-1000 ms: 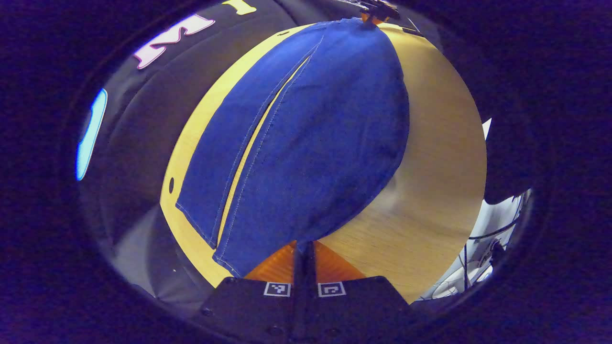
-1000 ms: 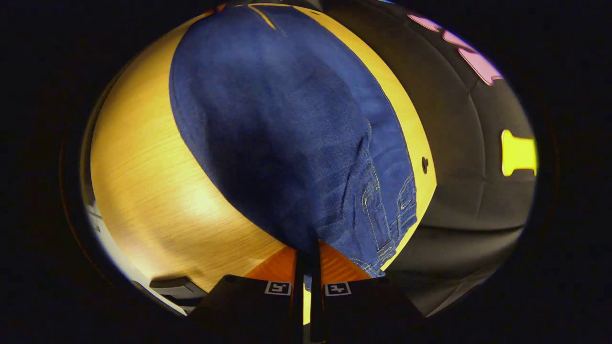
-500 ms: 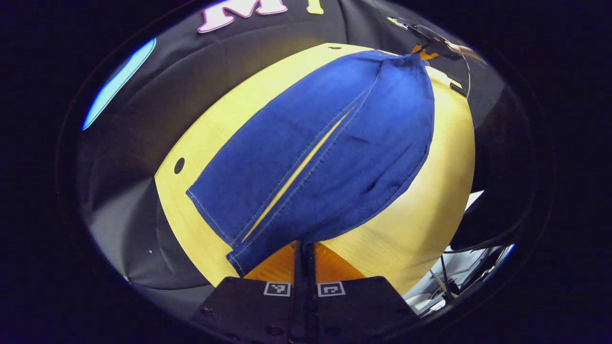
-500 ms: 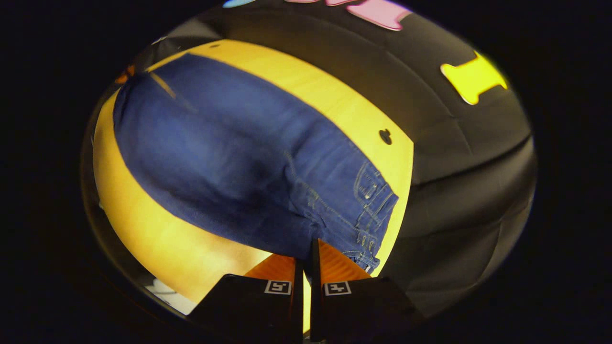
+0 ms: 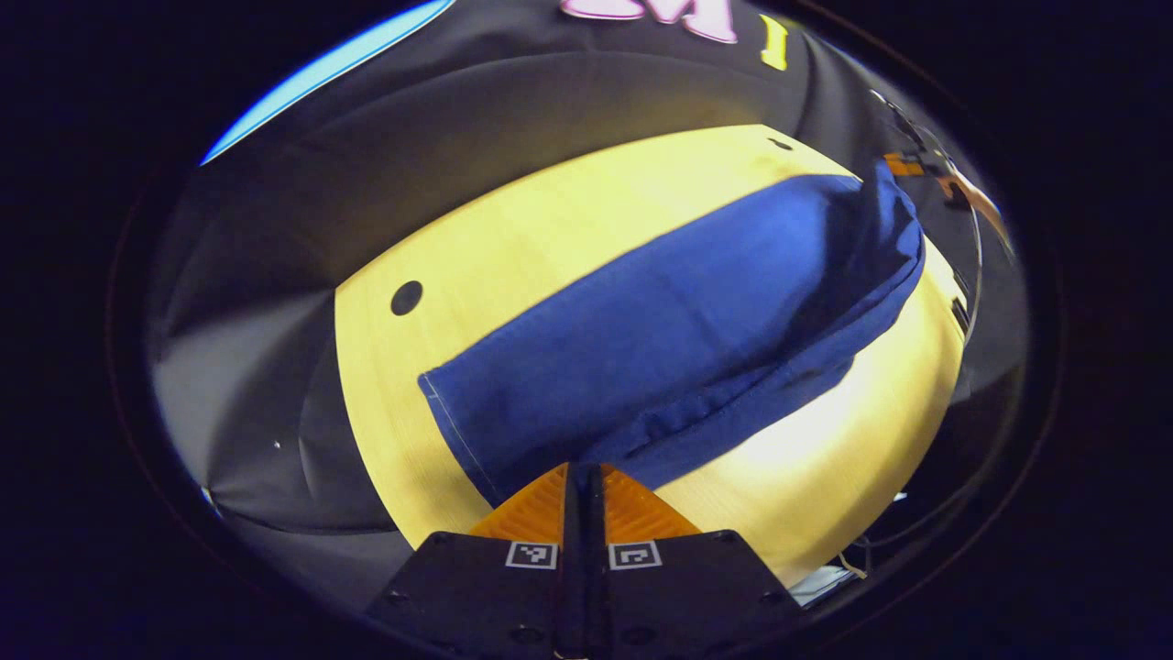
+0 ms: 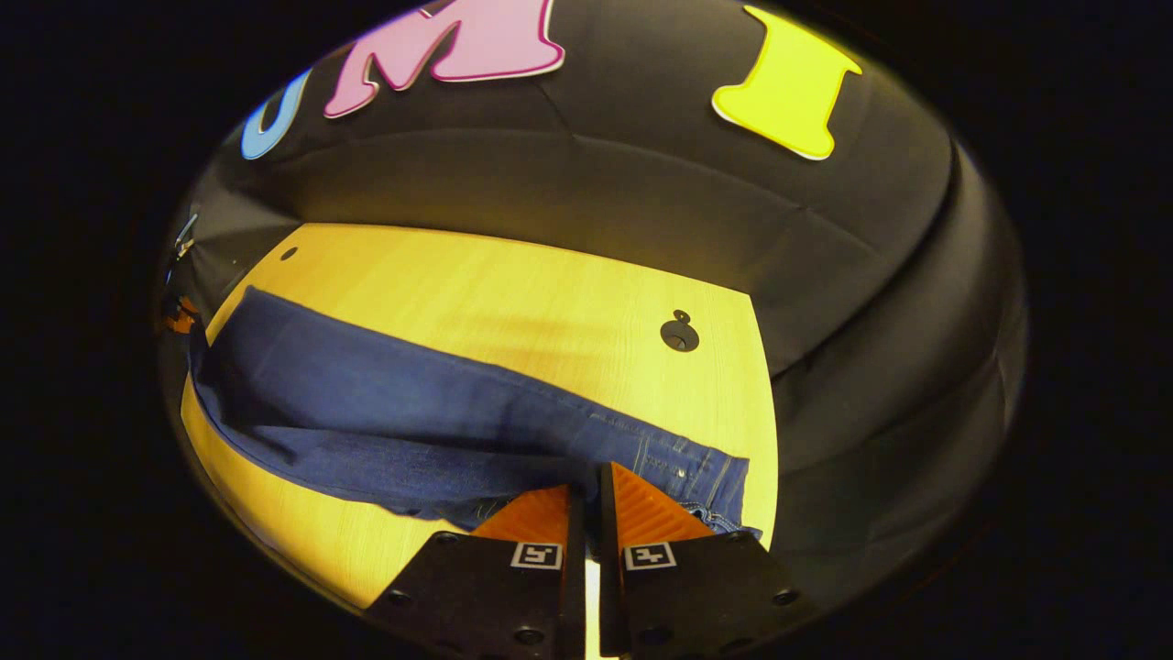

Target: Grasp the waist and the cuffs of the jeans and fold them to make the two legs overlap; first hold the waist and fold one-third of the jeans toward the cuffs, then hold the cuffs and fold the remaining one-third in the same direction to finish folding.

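jeans [image 5: 678, 339] doubled lengthwise on table [image 6: 513, 302] | both grippers' jaws clamped on denim | table hole [image 6: 679, 336] nearby

Both views face each other low over the shared jeans [image 5: 696, 339] — close.

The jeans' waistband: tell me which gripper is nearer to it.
Right. The right gripper is clamped on the jeans at the waistband end; the left gripper grips the cuff end, far along the table.
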`<state>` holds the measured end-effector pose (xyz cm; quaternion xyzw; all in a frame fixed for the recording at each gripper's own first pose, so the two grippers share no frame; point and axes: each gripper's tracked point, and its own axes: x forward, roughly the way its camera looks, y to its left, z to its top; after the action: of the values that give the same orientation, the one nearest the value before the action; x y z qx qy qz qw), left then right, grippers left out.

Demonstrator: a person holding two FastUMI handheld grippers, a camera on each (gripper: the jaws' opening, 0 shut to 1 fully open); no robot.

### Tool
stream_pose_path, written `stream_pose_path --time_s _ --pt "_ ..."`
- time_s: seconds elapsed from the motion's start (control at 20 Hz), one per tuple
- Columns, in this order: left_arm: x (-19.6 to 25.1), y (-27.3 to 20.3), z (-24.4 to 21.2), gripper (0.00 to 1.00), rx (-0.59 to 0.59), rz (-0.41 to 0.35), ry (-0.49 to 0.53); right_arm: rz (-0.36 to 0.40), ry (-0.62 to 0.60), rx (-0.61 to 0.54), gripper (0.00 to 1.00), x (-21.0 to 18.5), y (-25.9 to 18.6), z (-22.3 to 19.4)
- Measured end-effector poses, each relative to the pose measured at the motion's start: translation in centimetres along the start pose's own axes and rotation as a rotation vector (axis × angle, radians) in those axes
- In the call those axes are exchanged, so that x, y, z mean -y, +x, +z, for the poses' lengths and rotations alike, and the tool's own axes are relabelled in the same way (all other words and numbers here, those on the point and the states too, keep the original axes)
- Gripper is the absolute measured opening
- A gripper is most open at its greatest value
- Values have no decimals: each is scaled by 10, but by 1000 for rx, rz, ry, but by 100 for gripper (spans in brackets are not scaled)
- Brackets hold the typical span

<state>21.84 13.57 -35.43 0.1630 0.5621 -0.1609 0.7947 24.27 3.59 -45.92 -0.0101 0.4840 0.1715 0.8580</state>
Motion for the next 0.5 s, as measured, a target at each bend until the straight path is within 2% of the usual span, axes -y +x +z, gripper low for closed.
stream_pose_path --time_s 0.1,0.15,0.2,0.3,0.4,0.5 --pt "-17 18 16 6 2 23 -25 1 55 -14 10 3 27 6" --pt "-22 30 23 10 4 32 -44 -2 76 -23 10 6 40 8" --pt "-28 42 30 6 0 43 -64 -2 89 -36 10 7 53 9" --pt "-44 73 37 6 -24 68 -81 -11 112 -65 10 4 74 7" --pt "-43 99 32 9 -95 89 -75 -35 114 -95 10 0 89 1" --pt "-48 110 42 13 -85 132 -51 -21 125 -102 11 -8 97 0"
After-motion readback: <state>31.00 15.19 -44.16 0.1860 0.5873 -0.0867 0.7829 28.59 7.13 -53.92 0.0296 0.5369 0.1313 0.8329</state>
